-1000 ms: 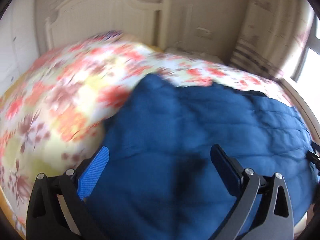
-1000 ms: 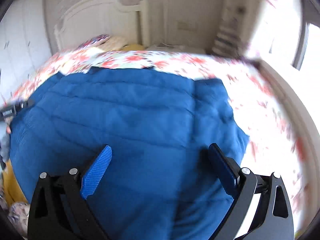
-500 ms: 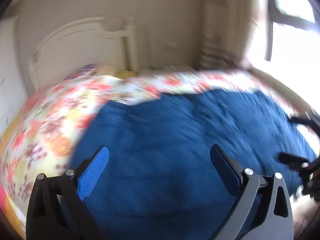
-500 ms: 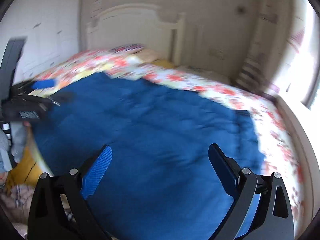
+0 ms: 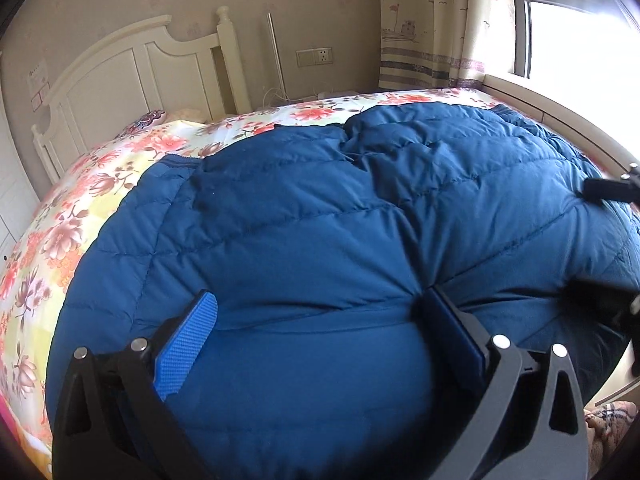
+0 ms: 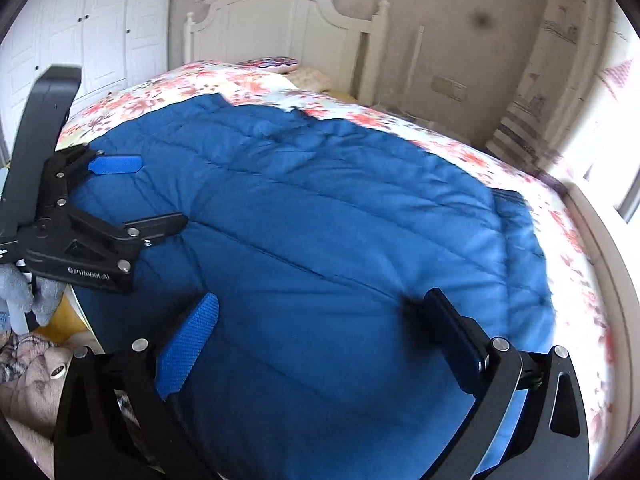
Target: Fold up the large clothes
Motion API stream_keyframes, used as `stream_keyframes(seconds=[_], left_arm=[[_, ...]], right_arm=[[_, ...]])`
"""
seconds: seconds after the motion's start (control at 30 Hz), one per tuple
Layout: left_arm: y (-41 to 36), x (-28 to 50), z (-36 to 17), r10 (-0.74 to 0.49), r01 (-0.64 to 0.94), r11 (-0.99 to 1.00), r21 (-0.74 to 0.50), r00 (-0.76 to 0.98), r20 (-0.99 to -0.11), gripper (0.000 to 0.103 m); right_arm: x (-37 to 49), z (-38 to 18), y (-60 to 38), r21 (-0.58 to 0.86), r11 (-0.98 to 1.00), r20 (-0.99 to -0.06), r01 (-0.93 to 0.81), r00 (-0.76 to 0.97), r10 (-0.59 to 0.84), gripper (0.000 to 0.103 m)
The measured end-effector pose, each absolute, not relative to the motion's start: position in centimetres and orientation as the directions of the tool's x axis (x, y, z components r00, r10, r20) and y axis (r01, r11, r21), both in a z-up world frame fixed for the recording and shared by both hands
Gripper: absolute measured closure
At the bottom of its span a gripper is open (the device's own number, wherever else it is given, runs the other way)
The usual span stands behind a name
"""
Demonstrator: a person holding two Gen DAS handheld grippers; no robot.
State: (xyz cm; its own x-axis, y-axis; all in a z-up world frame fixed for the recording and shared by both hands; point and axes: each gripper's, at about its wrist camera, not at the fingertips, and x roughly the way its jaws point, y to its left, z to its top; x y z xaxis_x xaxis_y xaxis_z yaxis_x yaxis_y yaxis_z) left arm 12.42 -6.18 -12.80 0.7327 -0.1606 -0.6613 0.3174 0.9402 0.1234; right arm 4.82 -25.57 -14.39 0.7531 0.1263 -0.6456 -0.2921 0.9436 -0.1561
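A big dark blue quilted jacket [image 5: 312, 216] lies spread flat across the flowered bedspread [image 5: 80, 208], and it fills the middle of the right wrist view [image 6: 328, 216] too. My left gripper [image 5: 320, 320] hovers open over the jacket's near edge, its right finger [image 5: 448, 328] close to a crease in the cloth. It shows from the side at the left of the right wrist view [image 6: 148, 194]. My right gripper [image 6: 320, 320] hangs over the jacket's near part with its jaws opening and nothing pinched between them. Its black fingertips [image 5: 604, 190] enter the left wrist view at the right edge.
A white headboard [image 6: 288, 24] and pillows [image 6: 276, 65] stand at the bed's far end. White wardrobe doors [image 6: 92, 28] line the left wall, with a curtain [image 5: 436, 24] and bright window [image 5: 576, 36] on the right. A gloved hand [image 6: 18, 290] holds the left gripper.
Both views have swung and rolled over the bed, and the jacket now lies sharp and centred. Each gripper has come into the other's view. Both sets of jaws stay wide.
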Motion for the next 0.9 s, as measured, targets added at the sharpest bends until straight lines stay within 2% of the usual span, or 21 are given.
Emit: stream_keyframes(seconds=[0.1, 0.23, 0.4, 0.53, 0.7, 0.9], left_arm=[[-6.1, 12.5, -12.8, -0.164, 0.318, 0.941, 0.118, 0.731, -0.662, 0.002], [-6.1, 12.5, -12.8, -0.165, 0.318, 0.941, 0.115, 0.729, -0.665, 0.002], [-6.1, 12.5, -12.9, -0.162, 0.318, 0.941, 0.117, 0.728, -0.667, 0.002], [-6.1, 12.5, -12.9, -0.162, 0.315, 0.942, 0.116, 0.728, -0.667, 0.002], [-6.2, 12.5, -12.9, -0.158, 0.313, 0.943, 0.116, 0.725, -0.670, 0.002], [-6.2, 12.5, -12.8, -0.159, 0.313, 0.943, 0.115, 0.725, -0.671, 0.002]], right_arm=[[3.7, -14.4, -28.9, -0.143, 0.966, -0.640, -0.217, 0.764, 0.077, 0.005], [2.5, -15.8, -34.3, 0.047, 0.987, -0.654, -0.156, 0.742, 0.149, 0.005], [-1.0, -15.5, -37.8, 0.112, 0.993, -0.642, -0.045, 0.759, 0.107, 0.005], [-5.8, -16.0, -41.3, 0.284, 0.958, -0.603, 0.027, 0.782, 0.156, 0.005], [-9.3, -18.1, -43.1, 0.471, 0.881, -0.577, 0.033, 0.767, 0.280, 0.016], [-7.9, -18.9, -41.0, 0.522, 0.853, -0.553, -0.022, 0.753, 0.358, 0.019]])
